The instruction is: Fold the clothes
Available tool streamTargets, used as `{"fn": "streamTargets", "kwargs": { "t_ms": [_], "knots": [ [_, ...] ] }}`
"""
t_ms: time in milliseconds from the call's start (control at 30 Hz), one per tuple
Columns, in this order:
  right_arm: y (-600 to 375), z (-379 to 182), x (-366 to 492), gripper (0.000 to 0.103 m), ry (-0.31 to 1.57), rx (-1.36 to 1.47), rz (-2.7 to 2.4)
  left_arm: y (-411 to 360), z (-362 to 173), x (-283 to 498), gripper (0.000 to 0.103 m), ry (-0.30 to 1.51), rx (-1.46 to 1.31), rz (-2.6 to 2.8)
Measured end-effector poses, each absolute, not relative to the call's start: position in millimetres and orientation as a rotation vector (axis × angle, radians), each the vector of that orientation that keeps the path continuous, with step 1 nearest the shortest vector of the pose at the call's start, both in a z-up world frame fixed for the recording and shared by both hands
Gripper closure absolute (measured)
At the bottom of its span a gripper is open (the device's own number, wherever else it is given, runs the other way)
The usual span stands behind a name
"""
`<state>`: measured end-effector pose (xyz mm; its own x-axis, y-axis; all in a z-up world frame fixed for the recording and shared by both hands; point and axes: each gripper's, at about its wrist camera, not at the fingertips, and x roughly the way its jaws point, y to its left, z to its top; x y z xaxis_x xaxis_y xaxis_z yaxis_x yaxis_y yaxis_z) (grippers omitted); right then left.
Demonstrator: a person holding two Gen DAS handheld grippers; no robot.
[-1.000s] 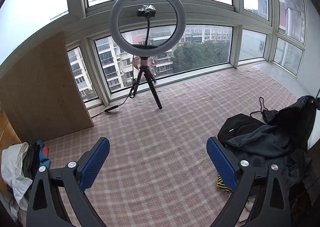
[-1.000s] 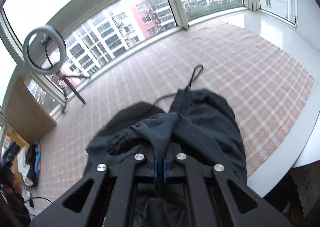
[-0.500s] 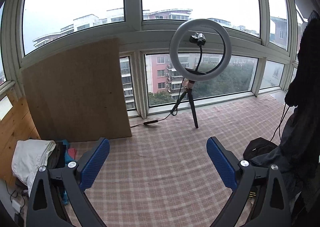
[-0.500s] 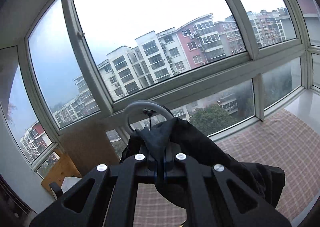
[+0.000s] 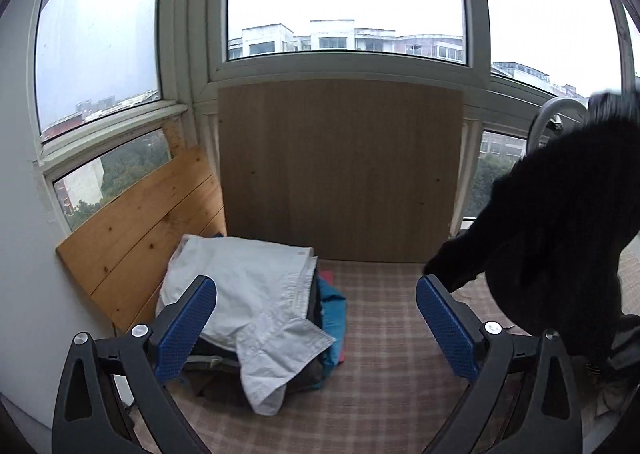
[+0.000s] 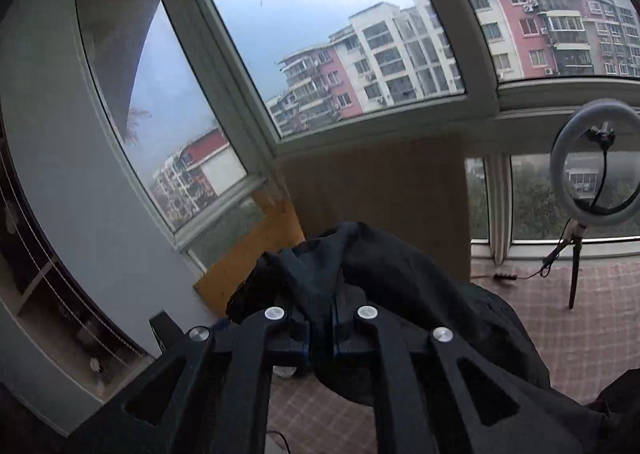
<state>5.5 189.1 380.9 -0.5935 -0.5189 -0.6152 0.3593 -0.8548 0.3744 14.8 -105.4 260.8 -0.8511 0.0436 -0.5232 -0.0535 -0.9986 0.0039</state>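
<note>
Right claw [image 6: 320, 338], jaws opening with dark garment [image 6: 400, 286] bunched between them, carries it aloft toward the far-left pile [image 5: 256, 294]; left claw [image 5: 316, 330] gapes empty, free to assist.

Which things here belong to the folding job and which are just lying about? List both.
Job: dark garment between the opening right gripper fingers; pile of clothes, white shirt on top; open left gripper.
Lying about: ring light; brown board; pine board.

dark garment [image 6: 400, 274]: matt soft cloth | white shirt [image 5: 256, 294]: creased cotton-like cloth | boards [image 5: 340, 173]: wood (left one knotty) | finger pads [image 5: 448, 330]: blue textured plastic | checked cover [image 5: 384, 334]: woven
</note>
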Motion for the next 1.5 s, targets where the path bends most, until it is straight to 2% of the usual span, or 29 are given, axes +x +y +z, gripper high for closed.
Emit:
{"fn": "streamTargets", "kwargs": {
  "t_ms": [67, 133, 267, 367, 567, 633, 667, 733, 933, 967, 1000, 1033, 1067, 1100, 1200, 1367, 1400, 1433, 1467, 1500],
  "knots": [
    [170.7, 314.5, 2.2, 0.084, -0.24, 1.255, -2.333, -132.1, 244.2, 5.0, 0.002, 0.006, -0.93, 2.972],
    [184.6, 263.8, 7.9, 0.084, -0.283, 1.349, -2.329, -149.1, 226.9, 0.8, 0.002, 0.026, -0.998, 2.972],
    [243.2, 180.3, 7.2, 0.063, -0.384, 1.537, -2.442, -150.7, 190.6, -10.0, 0.003, 0.038, -1.118, 2.894],
    [296.6, 132.1, 5.2, 0.062, -0.471, 1.677, -2.501, -138.8, 168.5, -16.3, 0.003, 0.043, -1.169, 2.818],
    [377.3, 83.9, 13.3, 0.061, -0.374, 1.854, -2.656, -86.1, 126.3, -40.4, 0.003, 0.078, -1.249, 2.701],
    [398.7, 72.7, 20.2, 0.058, -0.431, 1.871, -2.638, -69.7, 112.8, -48.8, 0.002, 0.119, -1.274, 2.666],
    [407.8, 67.3, 25.0, 0.052, -0.472, 1.87, -2.618, -61.4, 105.6, -53.7, 0.002, 0.156, -1.291, 2.65],
    [417.9, 60.5, 35.5, 0.049, -0.501, 1.856, -2.593, -45.0, 93.3, -62.0, 0.003, 0.244, -1.304, 2.622],
    [404.9, 52.4, 41.6, 0.049, -0.317, 1.799, -2.502, 8.3, 60.0, -86.9, 0.003, 0.551, -1.29, 2.4],
    [398.5, 54.3, 38.2, 0.046, -0.274, 1.778, -2.486, 16.4, 52.4, -91.8, 0.004, 0.628, -1.295, 2.381],
    [391.8, 56.1, 34.3, 0.042, -0.221, 1.757, -2.478, 22.5, 45.2, -96.7, 0.018, 0.69, -1.315, 2.362],
    [384.3, 57.4, 30.8, 0.04, -0.157, 1.739, -2.476, 28.5, 37.9, -101.6, 0.054, 0.751, -1.334, 2.343],
    [377.1, 57.4, 26.4, 0.036, -0.089, 1.722, -2.47, 30.9, 32.7, -106.4, 0.074, 0.771, -1.372, 2.319],
    [371.0, 55.5, 21.3, 0.035, -0.029, 1.713, -2.455, 29.7, 33.6, -107.8, 0.1, 0.747, -1.392, 2.304],
    [359.0, 46.1, 5.6, 0.034, 0.124, 1.714, -2.415, 23.9, 43.4, -105.4, 0.101, 0.699, -1.408, 2.294],
    [351.7, 34.2, -9.5, 0.034, 0.22, 1.694, -2.338, 1.5, 89.0, -73.8, 0.101, 0.69, -1.303, 2.38],
    [349.9, 31.0, -9.3, 0.038, 0.22, 1.705, -2.301, -4.1, 98.7, -66.8, 0.101, 0.681, -1.288, 2.403],
    [348.0, 27.5, -8.7, 0.046, 0.216, 1.719, -2.261, -9.7, 108.5, -59.8, 0.101, 0.671, -1.273, 2.426],
    [346.1, 24.3, -7.0, 0.08, 0.209, 1.746, -2.221, -15.5, 117.5, -51.2, 0.101, 0.643, -1.26, 2.441],
    [344.1, 22.6, -4.0, 0.099, 0.202, 1.773, -2.184, -21.2, 126.5, -42.5, 0.102, 0.615, -1.246, 2.456]
  ]
}}
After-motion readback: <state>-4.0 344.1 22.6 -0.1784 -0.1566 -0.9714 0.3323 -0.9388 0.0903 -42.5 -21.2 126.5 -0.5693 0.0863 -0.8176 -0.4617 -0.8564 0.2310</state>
